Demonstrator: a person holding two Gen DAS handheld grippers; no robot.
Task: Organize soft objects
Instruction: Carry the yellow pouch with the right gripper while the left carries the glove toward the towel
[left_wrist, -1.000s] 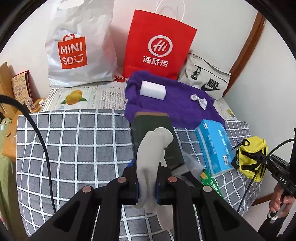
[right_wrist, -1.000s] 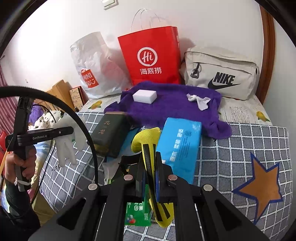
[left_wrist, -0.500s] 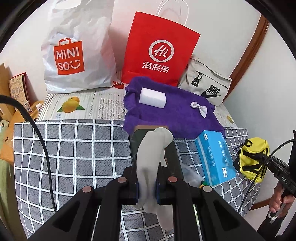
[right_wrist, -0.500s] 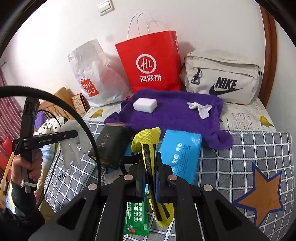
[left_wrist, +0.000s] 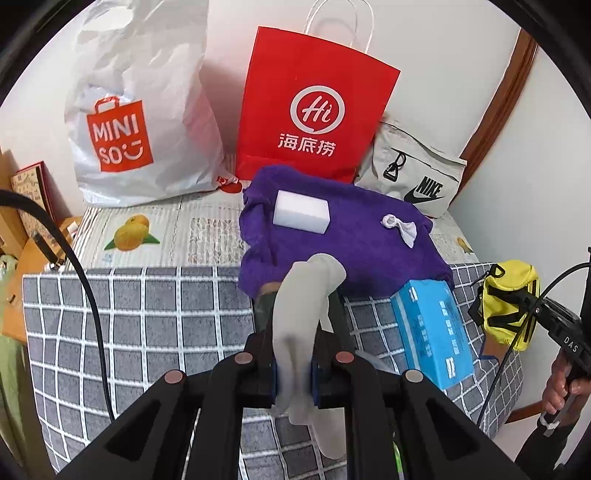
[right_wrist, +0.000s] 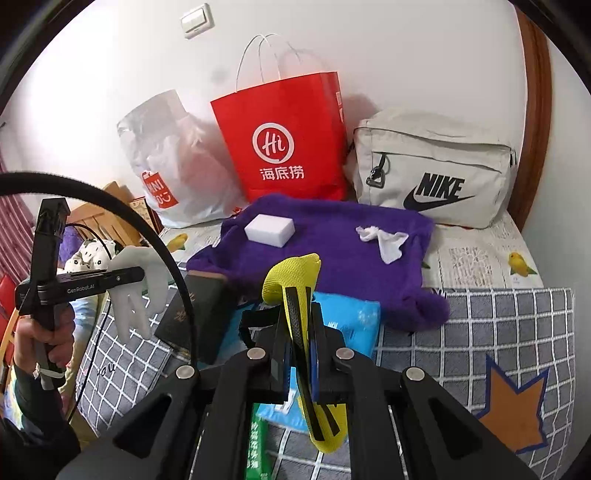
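Left wrist view: both grippers have lifted back from the bed; left gripper clamps a grey glove, right gripper pinches a yellow pouch.

— What can you read beyond the tongs?

— "MINISO" in white on the orange square of the white plastic bag, far left. Right of it, the red paper bag carries "Hi" in a white ring over three Chinese characters, 海底捞. Far right, "NIKE" and the swoosh in black on the pale pouch.

— Anything nearer?

— "GenRobot.AI" on the black handle at the left. The blue tissue pack bears white print, probably Chinese, too small to read.
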